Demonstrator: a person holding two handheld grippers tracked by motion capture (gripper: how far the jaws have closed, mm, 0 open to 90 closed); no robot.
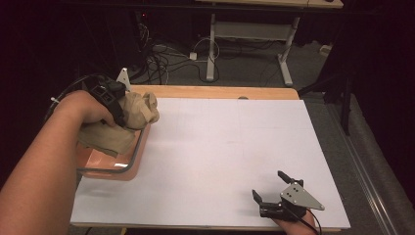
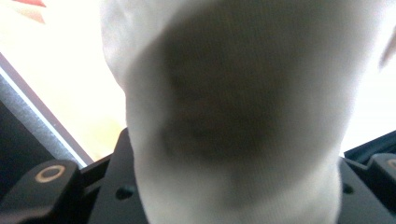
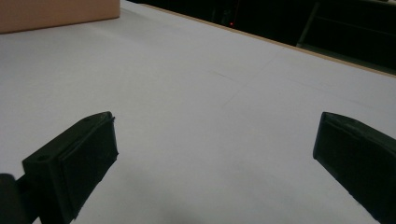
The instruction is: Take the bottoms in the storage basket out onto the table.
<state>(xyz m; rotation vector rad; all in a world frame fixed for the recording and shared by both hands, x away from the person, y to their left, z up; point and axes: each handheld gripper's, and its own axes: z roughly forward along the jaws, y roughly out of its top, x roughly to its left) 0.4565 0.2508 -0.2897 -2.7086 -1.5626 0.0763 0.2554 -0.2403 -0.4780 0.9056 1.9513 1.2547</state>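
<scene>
White worktop (image 1: 220, 161): at 10 o'clock the left claw (image 1: 117, 105) pinches beige cloth (image 1: 132, 115) over the basket (image 1: 128, 166); release low. Right claw (image 1: 271, 188) rests spread.

Lighting: dim room, black surroundings; white table sheet (image 1: 220, 161) brightest surface, evenly lit from above, no glare. Shadows: soft, faint beneath right gripper (image 1: 272, 187). Left gripper view: overexposed pale background; cloth (image 2: 233, 116) pressed near the lens, heavily blurred, dark centre. Right gripper view: moderately sharp, jaws slightly soft.
</scene>
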